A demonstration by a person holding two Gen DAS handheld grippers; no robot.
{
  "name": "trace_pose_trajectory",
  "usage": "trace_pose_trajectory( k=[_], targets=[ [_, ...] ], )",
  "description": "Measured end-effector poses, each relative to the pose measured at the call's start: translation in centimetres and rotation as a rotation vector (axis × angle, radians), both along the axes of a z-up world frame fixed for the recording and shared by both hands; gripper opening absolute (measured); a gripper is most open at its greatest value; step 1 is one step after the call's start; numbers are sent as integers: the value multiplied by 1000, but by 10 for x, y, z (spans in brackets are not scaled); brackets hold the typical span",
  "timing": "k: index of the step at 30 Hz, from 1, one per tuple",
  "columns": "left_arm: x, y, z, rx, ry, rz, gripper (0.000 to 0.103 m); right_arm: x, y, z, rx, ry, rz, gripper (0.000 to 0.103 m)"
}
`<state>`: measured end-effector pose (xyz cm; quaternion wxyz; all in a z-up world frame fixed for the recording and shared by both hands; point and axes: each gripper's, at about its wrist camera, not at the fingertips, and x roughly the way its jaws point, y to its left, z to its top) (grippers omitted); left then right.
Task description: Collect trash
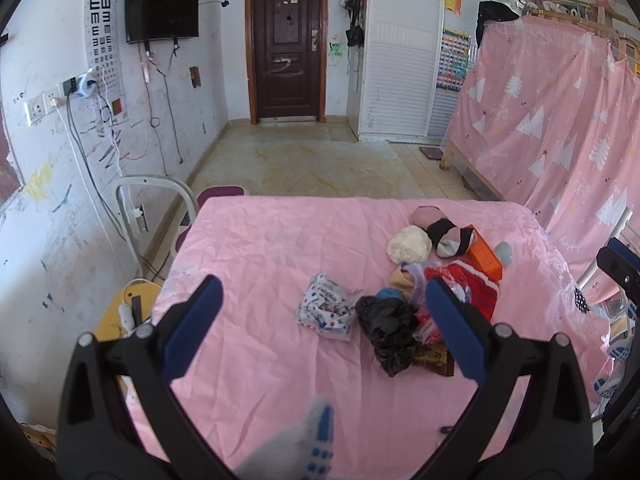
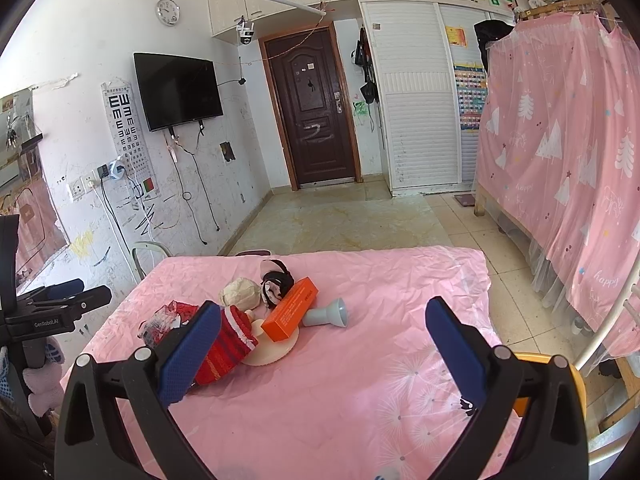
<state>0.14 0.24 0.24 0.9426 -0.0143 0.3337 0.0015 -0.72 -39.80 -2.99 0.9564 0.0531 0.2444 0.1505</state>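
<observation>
A pile of clutter lies on the pink-covered table. A crumpled white printed wrapper and a crumpled black plastic bag lie between the fingers of my left gripper, which hovers open above them. A brown foil wrapper sits under the black bag. A red knitted item, an orange box and a clear crumpled wrapper lie by the left finger of my right gripper, which stands open above the bare cloth.
Rolled socks, a cream ball, a grey funnel-shaped piece and a pale plate share the pile. A chair stands left of the table, a pink-curtained bed on the right. A gloved fingertip shows at the bottom.
</observation>
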Motion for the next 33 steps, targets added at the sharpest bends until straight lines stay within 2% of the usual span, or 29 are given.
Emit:
trace_pose_trajectory(
  k=[33],
  targets=[
    [0,0,0,2,3,7,97,-1,3,0,-1,-3,3,92]
  ],
)
